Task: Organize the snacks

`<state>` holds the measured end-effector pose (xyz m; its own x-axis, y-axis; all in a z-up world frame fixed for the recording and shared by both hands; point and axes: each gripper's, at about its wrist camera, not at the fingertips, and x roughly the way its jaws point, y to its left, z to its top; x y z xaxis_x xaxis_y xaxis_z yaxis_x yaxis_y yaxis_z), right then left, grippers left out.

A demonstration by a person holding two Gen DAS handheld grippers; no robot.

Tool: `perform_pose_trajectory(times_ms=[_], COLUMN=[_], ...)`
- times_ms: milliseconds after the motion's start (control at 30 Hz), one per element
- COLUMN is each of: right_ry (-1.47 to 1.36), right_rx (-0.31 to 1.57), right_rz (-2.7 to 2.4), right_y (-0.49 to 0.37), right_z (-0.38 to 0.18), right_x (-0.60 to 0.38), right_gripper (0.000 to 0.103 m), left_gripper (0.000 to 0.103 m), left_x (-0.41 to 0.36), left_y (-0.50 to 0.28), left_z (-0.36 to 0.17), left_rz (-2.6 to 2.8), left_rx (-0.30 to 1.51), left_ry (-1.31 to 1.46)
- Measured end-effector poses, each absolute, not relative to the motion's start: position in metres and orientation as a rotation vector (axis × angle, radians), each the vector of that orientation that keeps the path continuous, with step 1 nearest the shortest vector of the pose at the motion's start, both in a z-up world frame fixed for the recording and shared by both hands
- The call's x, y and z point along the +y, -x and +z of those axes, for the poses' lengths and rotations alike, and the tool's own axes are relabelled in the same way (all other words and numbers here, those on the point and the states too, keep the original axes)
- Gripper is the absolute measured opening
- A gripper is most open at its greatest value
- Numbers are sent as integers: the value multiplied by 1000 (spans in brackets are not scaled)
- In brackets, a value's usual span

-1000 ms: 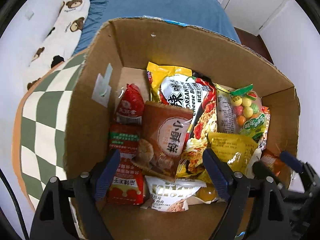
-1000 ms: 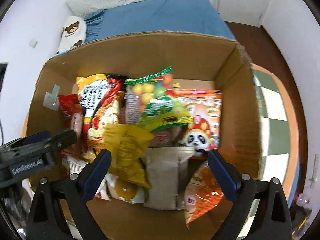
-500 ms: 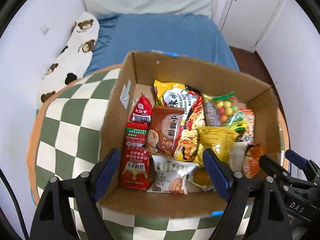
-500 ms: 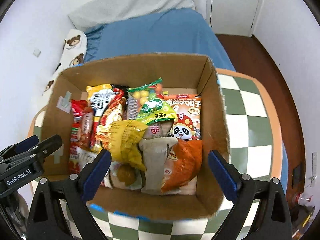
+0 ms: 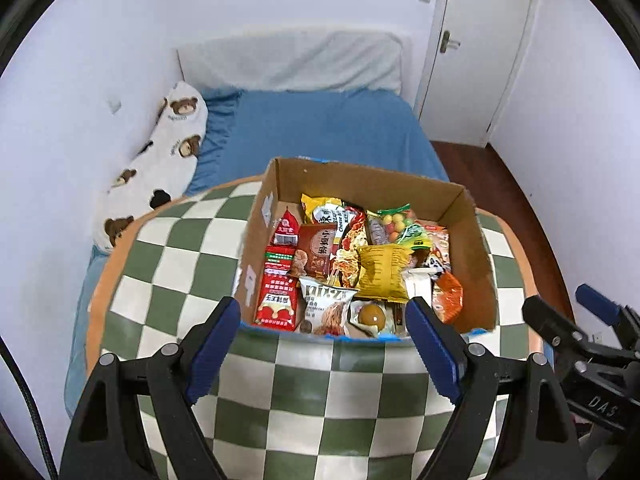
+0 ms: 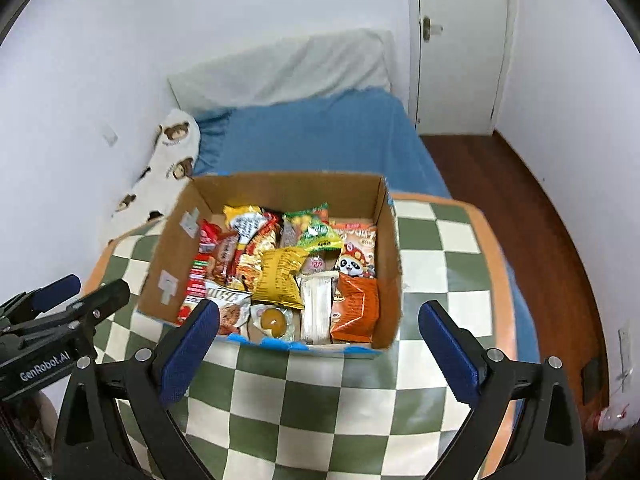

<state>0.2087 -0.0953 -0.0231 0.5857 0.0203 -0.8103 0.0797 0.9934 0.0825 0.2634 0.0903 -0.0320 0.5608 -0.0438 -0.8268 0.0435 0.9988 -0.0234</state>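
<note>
With the cardboard box [image 5: 362,186] at twelve o'clock already packed with snacks [image 5: 380,270], both the left gripper [image 5: 326,346] and right gripper [image 6: 320,350] hover released and empty, so packing looks finished and little remains beyond pulling clear.

I read "GenRobot.AI" on my left gripper [image 6: 60,312], "DAS" on my right gripper [image 5: 600,360], and "Cheese" on a noodle packet [image 5: 340,220].

An open cardboard box [image 5: 478,256] sits upright, crammed with overlapping snack packets [image 6: 280,272] — red, yellow, green, orange, one with a panda — their labels mostly too small to read.
</note>
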Motion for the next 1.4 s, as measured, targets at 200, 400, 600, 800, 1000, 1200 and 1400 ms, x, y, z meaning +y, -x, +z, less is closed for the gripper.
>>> perform_pose_trajectory(times_ms=[200, 400, 600, 800, 1000, 1200, 1400], right_ry=[-85, -58, -46, -51, -50, -63, -66], right_rx=[869, 818, 796, 785, 779, 794, 815], right_rz=[-19, -3, 7, 6, -7, -49, -85], right_y=[-160, -122, -95, -85, -85, -101, -124], right_z=[15, 42, 58, 65, 64, 44, 20], right_x=[-88, -79, -72, -71, -71, -80, -88], right_gripper=[102, 103, 103, 103, 103, 103, 103], left_gripper=[84, 84, 84, 84, 91, 101, 101], left_x=[92, 96, 103, 107, 108, 105, 100], left_y=[-218, -184, -159, -143, -146, -164, -196], left_z=[-8, 9, 24, 33, 32, 17, -10], left_rz=[-48, -36, -10, -2, 10, 19, 28], left_rx=[927, 906, 880, 860, 850, 843, 874], left_ry=[3, 8, 24, 28, 24, 6, -18])
